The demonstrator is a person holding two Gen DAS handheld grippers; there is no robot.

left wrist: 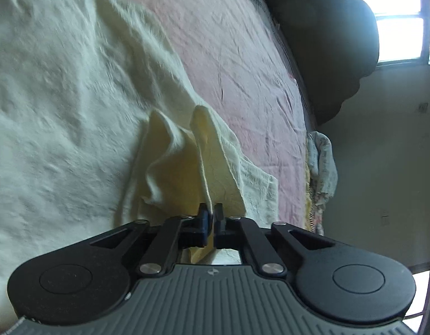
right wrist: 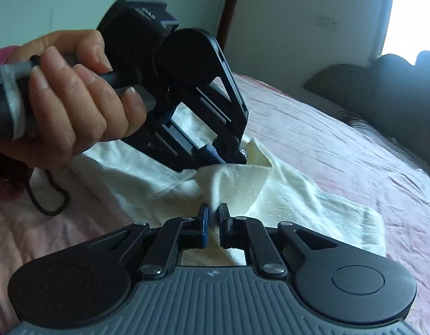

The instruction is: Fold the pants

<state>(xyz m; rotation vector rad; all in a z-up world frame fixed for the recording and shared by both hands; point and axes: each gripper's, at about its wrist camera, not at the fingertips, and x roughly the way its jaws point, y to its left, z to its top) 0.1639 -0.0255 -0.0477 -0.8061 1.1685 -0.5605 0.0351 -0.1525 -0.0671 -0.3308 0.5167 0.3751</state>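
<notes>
Pants [right wrist: 284, 195], cream-white, lie spread on the pink bed [right wrist: 340, 145]; left hand-held gripper [left wrist: 212, 213] and right hand-held gripper [right wrist: 213, 212] each pinch an edge, folding barely begun.

A pink bedspread [left wrist: 242, 55] covers the bed, creased in many places – it shows again in the right wrist view [right wrist: 326, 139]. Behind the bed stands a dark headboard [left wrist: 334, 42] with a wavy top edge, also seen on the far right [right wrist: 396, 89]. A bright window [left wrist: 401, 28] is beside it. Near the edge of the bed hangs a patterned cloth [left wrist: 321, 162]. On the pale wall [right wrist: 284, 28] there are two switch plates [right wrist: 326, 23] – and a dark cable [right wrist: 354, 120] lies close to the headboard
</notes>
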